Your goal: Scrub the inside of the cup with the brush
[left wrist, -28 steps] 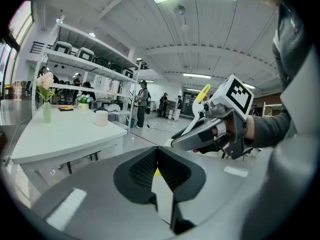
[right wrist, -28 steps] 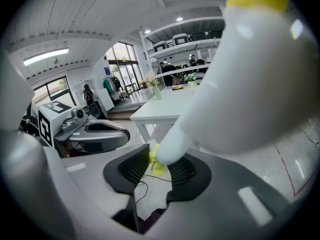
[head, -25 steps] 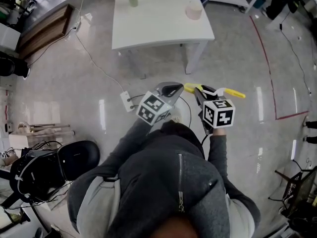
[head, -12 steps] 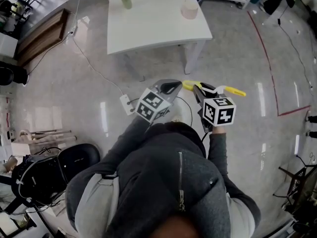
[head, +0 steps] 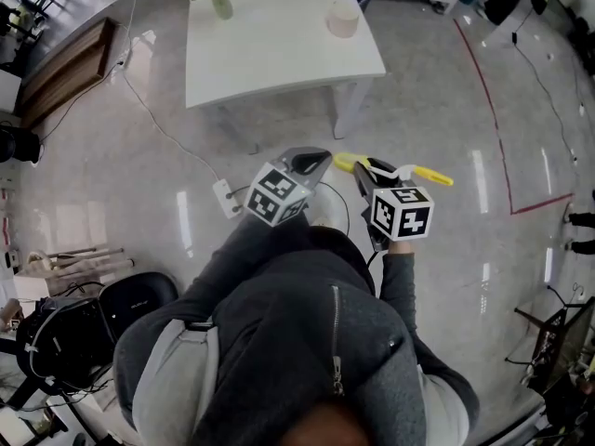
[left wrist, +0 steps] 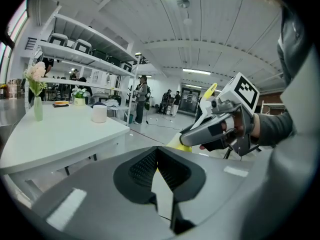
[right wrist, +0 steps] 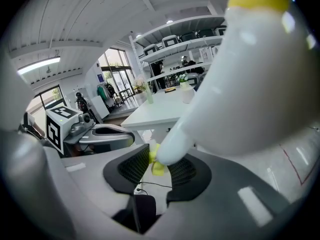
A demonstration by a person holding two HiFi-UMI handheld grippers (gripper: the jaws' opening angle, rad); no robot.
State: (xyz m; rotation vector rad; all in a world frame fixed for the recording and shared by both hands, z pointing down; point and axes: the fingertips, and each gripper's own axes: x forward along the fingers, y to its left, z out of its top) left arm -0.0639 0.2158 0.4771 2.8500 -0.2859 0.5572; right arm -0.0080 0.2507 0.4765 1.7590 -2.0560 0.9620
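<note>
Pinching the narrow yellow end of the brush (right wrist: 235,84), the right claw (right wrist: 157,165) has its pads pressed onto it, and the thick white handle rises up and away past the camera. The left claw (left wrist: 161,170) is pressed together with nothing between its pads.

Over the last second both claws have slid a little to the left in the head view and sunk slightly, side by side in front of the person's chest. The white table (head: 279,63) has drifted left as well, so the flower vase (head: 220,6) at its far left corner now shows whole. The cup (head: 342,19) stands by the table's right edge, toward the far side, well apart from both claws. I judge this to be the approach: the brush is in hand, the cup is untouched, and no scrubbing has begun. The empty left claw looks free to steady the cup.

The table's far edge is cut off by the frame. The cup's inside cannot be seen from any view. Which end of the brush carries bristles is unclear. The person's torso hides both hands and the floor just below them.
</note>
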